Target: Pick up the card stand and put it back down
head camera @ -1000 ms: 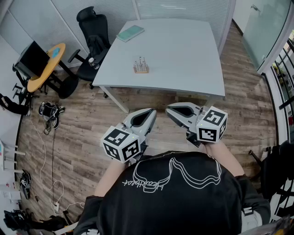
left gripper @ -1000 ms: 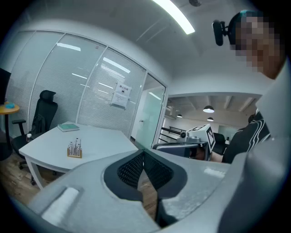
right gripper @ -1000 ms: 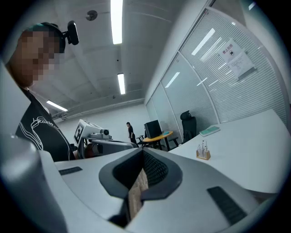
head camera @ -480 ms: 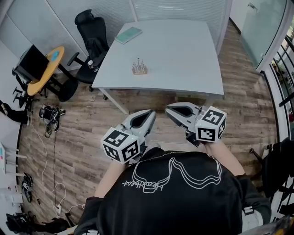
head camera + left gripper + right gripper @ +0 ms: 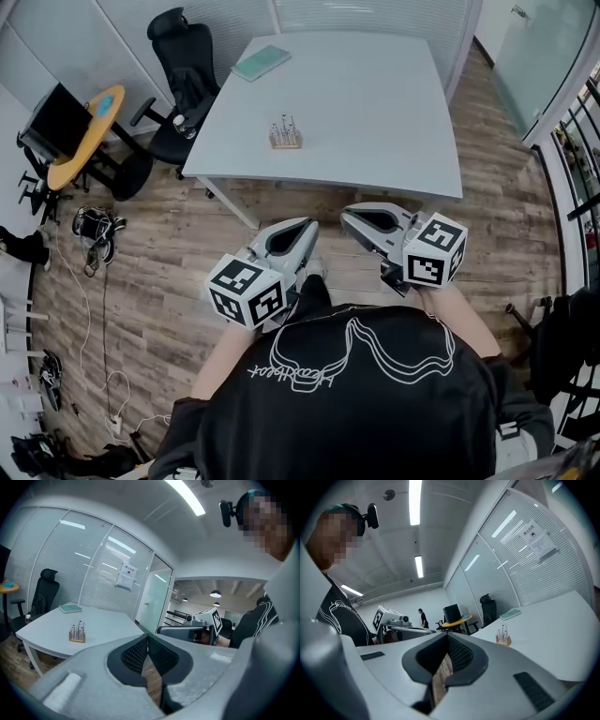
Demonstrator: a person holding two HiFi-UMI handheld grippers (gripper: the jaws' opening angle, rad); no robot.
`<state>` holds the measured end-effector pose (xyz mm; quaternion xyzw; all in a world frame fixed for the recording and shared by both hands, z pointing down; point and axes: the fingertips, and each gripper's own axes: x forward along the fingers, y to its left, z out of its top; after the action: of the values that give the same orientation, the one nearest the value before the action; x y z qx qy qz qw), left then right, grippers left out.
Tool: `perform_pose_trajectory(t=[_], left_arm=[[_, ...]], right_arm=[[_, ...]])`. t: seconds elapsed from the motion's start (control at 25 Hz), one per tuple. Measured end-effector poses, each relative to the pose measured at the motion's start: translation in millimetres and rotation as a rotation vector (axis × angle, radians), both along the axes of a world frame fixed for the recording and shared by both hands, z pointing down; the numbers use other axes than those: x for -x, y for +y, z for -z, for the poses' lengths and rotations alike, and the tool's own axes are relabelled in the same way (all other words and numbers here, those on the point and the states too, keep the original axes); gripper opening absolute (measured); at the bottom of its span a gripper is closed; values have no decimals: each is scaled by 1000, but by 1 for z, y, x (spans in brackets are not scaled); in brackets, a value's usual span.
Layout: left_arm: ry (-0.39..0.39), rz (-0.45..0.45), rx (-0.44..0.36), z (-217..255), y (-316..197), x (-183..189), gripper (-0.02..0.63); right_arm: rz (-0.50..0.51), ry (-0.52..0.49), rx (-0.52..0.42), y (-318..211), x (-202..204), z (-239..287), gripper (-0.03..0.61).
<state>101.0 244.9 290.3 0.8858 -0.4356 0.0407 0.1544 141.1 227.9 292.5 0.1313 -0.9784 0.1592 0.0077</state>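
The card stand [image 5: 286, 135] is a small wooden block with several upright wire clips. It rests on the white table [image 5: 375, 112], left of centre and toward the near edge. It also shows in the left gripper view as the card stand [image 5: 77, 633] and in the right gripper view as the card stand [image 5: 503, 636]. My left gripper [image 5: 309, 226] is shut and empty, held over the wooden floor short of the table. My right gripper [image 5: 345, 219] is shut and empty too, close beside the left one. Both are far from the stand.
A teal book [image 5: 262, 63] lies at the table's far left corner. A black office chair [image 5: 183, 70] stands left of the table, and a round yellow side table [image 5: 82, 131] with a monitor beyond it. Cables and shoes [image 5: 89, 230] lie on the floor at left.
The view has shifted slightly, so the table and stand sit a little nearer. Both grippers stay shut, in the same pose in front of the body.
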Motion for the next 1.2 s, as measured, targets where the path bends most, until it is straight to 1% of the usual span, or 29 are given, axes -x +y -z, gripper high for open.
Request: perform_pose_trajectory(t=[0.2,0.52,0.8,1.0,1.2], left_arm=[[13,-4,22,-6,-40,21,14],[29,-3,87,-31,-126,64,14],[43,-5,132,-52,-199,112,14],[33,7,162,-69,-241,146,15],[28,25,194,-88,-275,175,15]], right_arm=[[-22,14,15,-41,18,-5,9],[-69,41,91,-125,49,-32,9],[-107,71,142,-197,88,-55,9],[-135,102,177,-242,112,-69,9],[-160,108,202,-277,128,-83,9]])
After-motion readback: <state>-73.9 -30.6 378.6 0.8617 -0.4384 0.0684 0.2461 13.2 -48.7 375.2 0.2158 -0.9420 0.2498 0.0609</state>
